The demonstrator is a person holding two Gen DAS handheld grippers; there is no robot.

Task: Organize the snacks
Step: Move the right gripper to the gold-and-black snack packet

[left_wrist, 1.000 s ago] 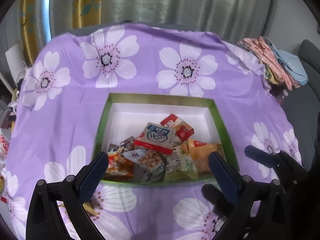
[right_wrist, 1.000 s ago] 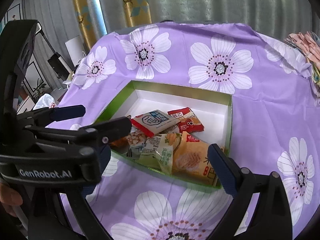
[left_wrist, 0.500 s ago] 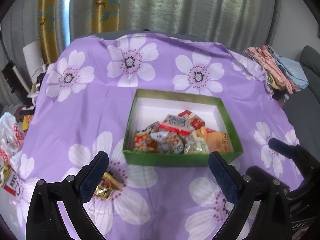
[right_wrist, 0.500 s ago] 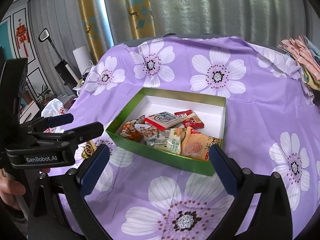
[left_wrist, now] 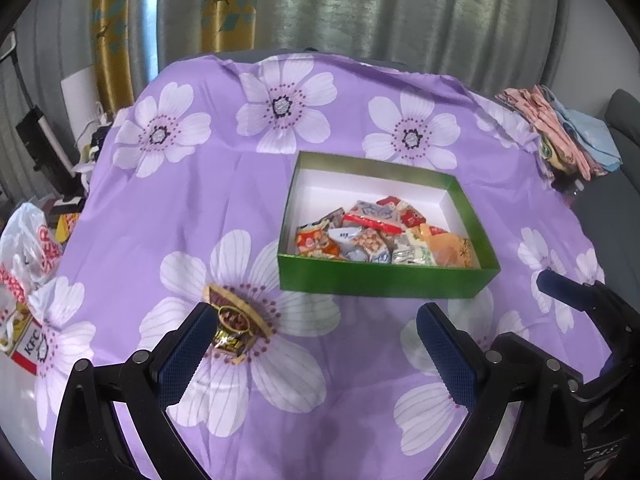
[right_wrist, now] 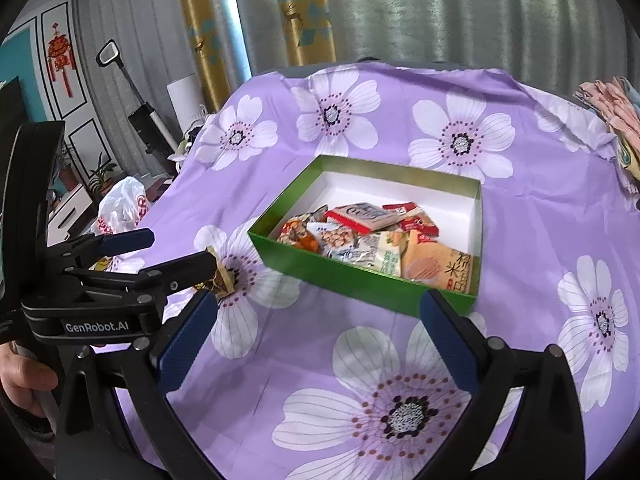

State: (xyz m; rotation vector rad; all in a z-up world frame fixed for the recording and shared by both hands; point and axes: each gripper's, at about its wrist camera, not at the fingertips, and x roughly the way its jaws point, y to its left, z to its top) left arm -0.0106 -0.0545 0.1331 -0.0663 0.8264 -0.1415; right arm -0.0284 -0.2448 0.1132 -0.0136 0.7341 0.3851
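Observation:
A green box [left_wrist: 384, 280] [right_wrist: 352, 276] with a white inside sits on the purple flowered cloth and holds several snack packets [left_wrist: 380, 236] [right_wrist: 372, 236]. One brown and gold snack packet [left_wrist: 236, 326] [right_wrist: 222, 276] lies loose on the cloth, left of the box. My left gripper [left_wrist: 316, 344] [right_wrist: 168, 248] stands open, its left finger just beside that loose packet. My right gripper [right_wrist: 316, 336] is open over bare cloth in front of the box, nothing between its fingers; one of its blue fingers [left_wrist: 560, 286] shows at the right of the left wrist view.
The cloth-covered table [left_wrist: 192, 208] drops off at the left, where white plastic bags [left_wrist: 28, 240] [right_wrist: 124, 208] lie. Folded fabrics [left_wrist: 560, 132] are stacked at the far right corner. A hand [right_wrist: 24, 376] grips the left tool. Curtains hang behind.
Both grippers have drawn back and up from the box, which now looks smaller and farther. The loose brown packet has come into view by my left gripper's left finger.

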